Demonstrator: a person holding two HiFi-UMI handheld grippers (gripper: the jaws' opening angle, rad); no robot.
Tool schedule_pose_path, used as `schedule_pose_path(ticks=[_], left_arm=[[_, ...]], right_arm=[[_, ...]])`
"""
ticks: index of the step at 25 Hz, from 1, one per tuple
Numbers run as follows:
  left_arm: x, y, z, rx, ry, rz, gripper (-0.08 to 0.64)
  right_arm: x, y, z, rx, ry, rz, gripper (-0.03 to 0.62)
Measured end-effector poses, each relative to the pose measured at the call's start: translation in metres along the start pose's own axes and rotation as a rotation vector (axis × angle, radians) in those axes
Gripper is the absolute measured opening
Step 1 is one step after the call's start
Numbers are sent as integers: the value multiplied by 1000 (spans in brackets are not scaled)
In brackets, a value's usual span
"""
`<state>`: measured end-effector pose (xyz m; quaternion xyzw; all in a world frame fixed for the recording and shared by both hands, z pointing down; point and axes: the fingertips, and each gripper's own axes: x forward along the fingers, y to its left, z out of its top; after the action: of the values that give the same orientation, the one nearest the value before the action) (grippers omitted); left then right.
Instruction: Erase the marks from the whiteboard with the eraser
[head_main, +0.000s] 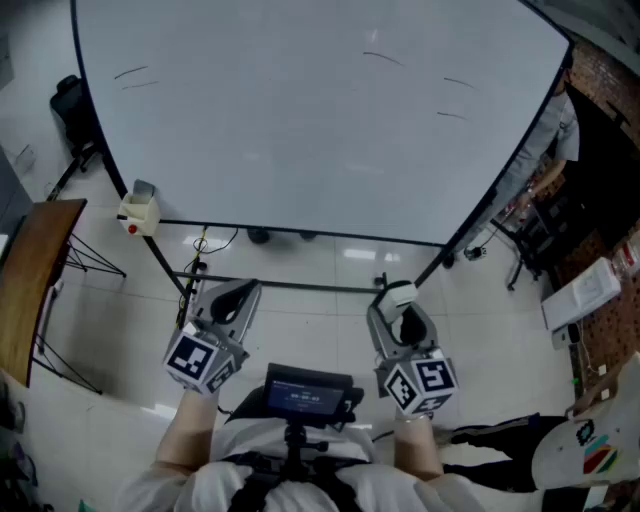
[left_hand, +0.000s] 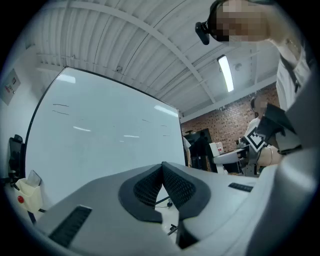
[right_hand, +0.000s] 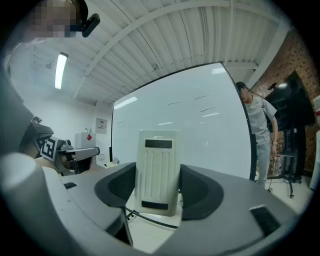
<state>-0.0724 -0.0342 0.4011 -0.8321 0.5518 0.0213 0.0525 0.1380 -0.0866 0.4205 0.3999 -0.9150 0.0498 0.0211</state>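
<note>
A large whiteboard (head_main: 320, 110) on a black stand fills the upper head view, with short dark marks at its upper left (head_main: 132, 74) and upper right (head_main: 450, 98). My right gripper (head_main: 400, 303) is shut on a white eraser (right_hand: 157, 172), which stands upright between its pads (right_hand: 200, 192); the whiteboard (right_hand: 190, 130) lies ahead of it. My left gripper (head_main: 237, 297) is shut with nothing in it, its pads (left_hand: 177, 186) touching at the tips. Both grippers hang low in front of the board's lower edge, well short of it.
A cream box (head_main: 139, 212) hangs at the board's lower left corner. A brown table (head_main: 35, 280) stands at the left and a black chair (head_main: 72, 105) behind it. A person (head_main: 560, 125) stands at the board's right edge. Cables (head_main: 205, 240) lie on the white floor under the stand.
</note>
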Motion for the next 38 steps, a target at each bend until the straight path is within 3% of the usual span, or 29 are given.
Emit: schedule_pose_path(ticks=[6, 10, 21, 26, 31, 38], left_arm=[[36, 30, -1, 23, -41, -16, 5], [64, 58, -5, -1, -43, -59, 5], [156, 166, 30, 55, -130, -130, 5], [171, 184, 37, 65, -161, -123, 5], [181, 192, 37, 55, -166, -100, 5], [200, 189, 35, 62, -173, -99, 5]], right_arm=[[34, -17, 7, -1, -17, -31, 262], [73, -30, 16, -2, -30, -64, 262], [182, -67, 95, -92, -141, -195, 262], [209, -70, 127, -129, -192, -163, 262], [234, -74, 174, -232, -244, -140, 262], [269, -71, 290, -483, -369, -193, 262]])
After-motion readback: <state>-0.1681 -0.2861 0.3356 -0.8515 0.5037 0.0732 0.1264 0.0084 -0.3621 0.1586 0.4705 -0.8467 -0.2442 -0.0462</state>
